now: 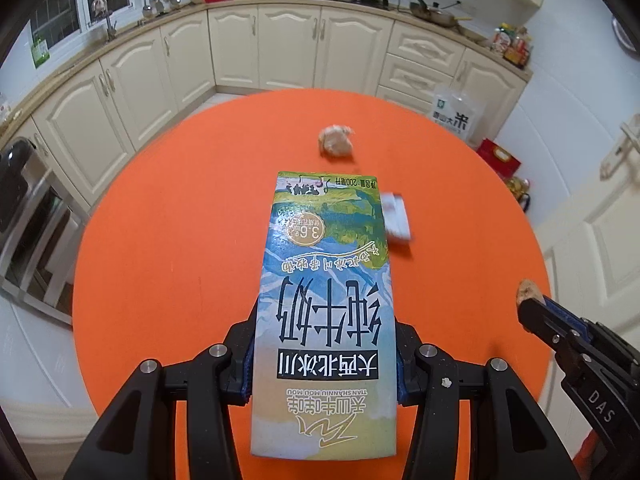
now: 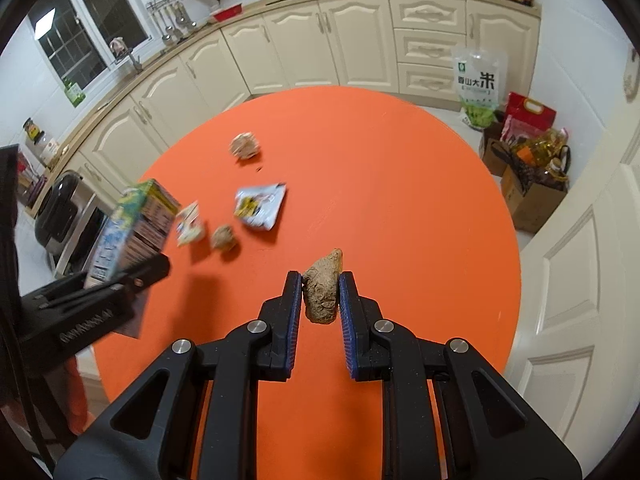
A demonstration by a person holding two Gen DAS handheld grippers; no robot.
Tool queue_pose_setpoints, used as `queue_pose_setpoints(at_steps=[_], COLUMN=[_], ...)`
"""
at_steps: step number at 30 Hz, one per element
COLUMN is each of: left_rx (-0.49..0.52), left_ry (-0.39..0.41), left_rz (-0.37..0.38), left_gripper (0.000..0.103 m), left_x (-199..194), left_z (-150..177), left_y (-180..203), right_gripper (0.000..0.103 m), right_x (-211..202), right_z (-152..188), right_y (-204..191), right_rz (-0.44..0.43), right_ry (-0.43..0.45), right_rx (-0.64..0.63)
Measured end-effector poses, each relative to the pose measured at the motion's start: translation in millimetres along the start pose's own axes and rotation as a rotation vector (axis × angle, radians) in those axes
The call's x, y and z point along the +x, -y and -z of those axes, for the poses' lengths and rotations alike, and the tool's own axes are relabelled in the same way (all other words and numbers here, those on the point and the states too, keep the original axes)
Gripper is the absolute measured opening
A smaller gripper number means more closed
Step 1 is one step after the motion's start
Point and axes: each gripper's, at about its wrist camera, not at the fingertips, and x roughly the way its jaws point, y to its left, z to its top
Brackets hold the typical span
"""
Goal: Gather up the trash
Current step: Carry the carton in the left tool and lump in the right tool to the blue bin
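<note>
Two grippers loaded, both lifted clear of the orange table (image 2: 400,200).

Nearest: left gripper (image 1: 324,364) pinches a milk carton (image 1: 326,300) across its sides; right gripper (image 2: 320,296) clamps a brown wad (image 2: 322,292). Beyond lie a small packet (image 2: 191,226), a second wad (image 2: 224,237), a torn wrapper (image 2: 260,206) and, farthest, a third wad (image 2: 245,145). No bin is visible. Advice: keep both pinches firm, carry level, release only over the bin.
</note>
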Motion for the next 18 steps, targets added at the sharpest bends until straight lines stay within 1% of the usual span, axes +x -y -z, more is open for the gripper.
queue_pose_setpoints(at_steps=[4, 7, 12, 15, 18], left_rx=[0.013, 0.021, 0.025, 0.036, 0.052], left_ry=[0.007, 0.039, 0.05, 0.061, 0.05], left_rz=[0.018, -0.004, 0.018, -0.007, 0.006], left_gripper=[0.046, 0.046, 0.046, 0.046, 0.046], left_x=[-19.6, -34.1, -53.6, -63.1, -73.1], left_z=[18.3, 35.4, 72.3, 88.6, 111.1], left_y=[-11.3, -15.3, -18.1, -21.0, -18.1], right_gripper=[0.018, 0.018, 0.018, 0.018, 0.018], right_x=[-19.5, -32.1, -51.0, -60.3, -67.1], right_z=[24.8, 43.7, 67.8, 82.7, 96.4], right_y=[-16.3, -24.3, -30.6, -31.5, -29.6], right_rz=[0.011, 0.023, 0.038, 0.039, 0.037], right_ry=[0.014, 0.019, 0.027, 0.028, 0.031], right_rx=[-0.012, -0.007, 0.014, 0.027, 0.045])
